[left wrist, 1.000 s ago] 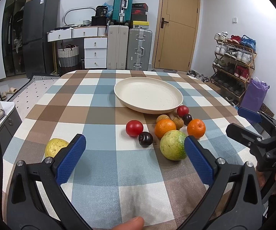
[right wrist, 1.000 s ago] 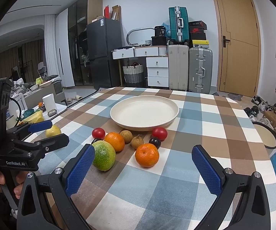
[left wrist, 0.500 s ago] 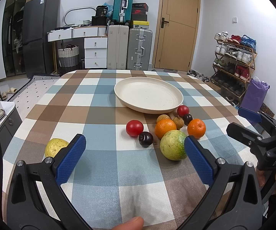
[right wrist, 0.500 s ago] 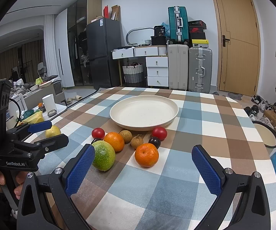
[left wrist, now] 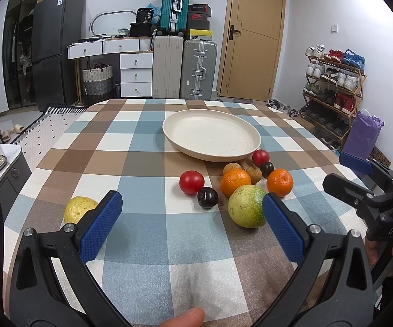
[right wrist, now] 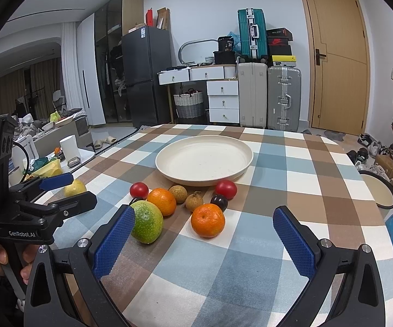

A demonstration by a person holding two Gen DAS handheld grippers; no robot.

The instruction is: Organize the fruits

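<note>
- Left gripper held low over the checked tablecloth, blue pads spread wide with nothing between them; probably kept wide so any fruit fits on approach.
- Right gripper likewise splayed and empty, aimed at the near orange, which sits just ahead of the gap, apart from both pads.
- Cream plate set mid-table, bare inside; presumably meant as the place for gathering the fruit, none in it yet.
- Fruit clustered on the cloth just in front of the plate's near rim: green-yellow mango nearest, second orange touching it behind, two brown longan-like fruits between the oranges, dark plum beside a red tomato, another tomato and plum close to the rim.
- Yellow guava-like fruit lying alone, well apart to the left, partly hidden by the left pad; likely easiest for the left side.
- Tight packing likely to call for taking outer pieces first, to avoid nudging round fruit into rolling.
- No step begun, judging by the bare plate.
</note>
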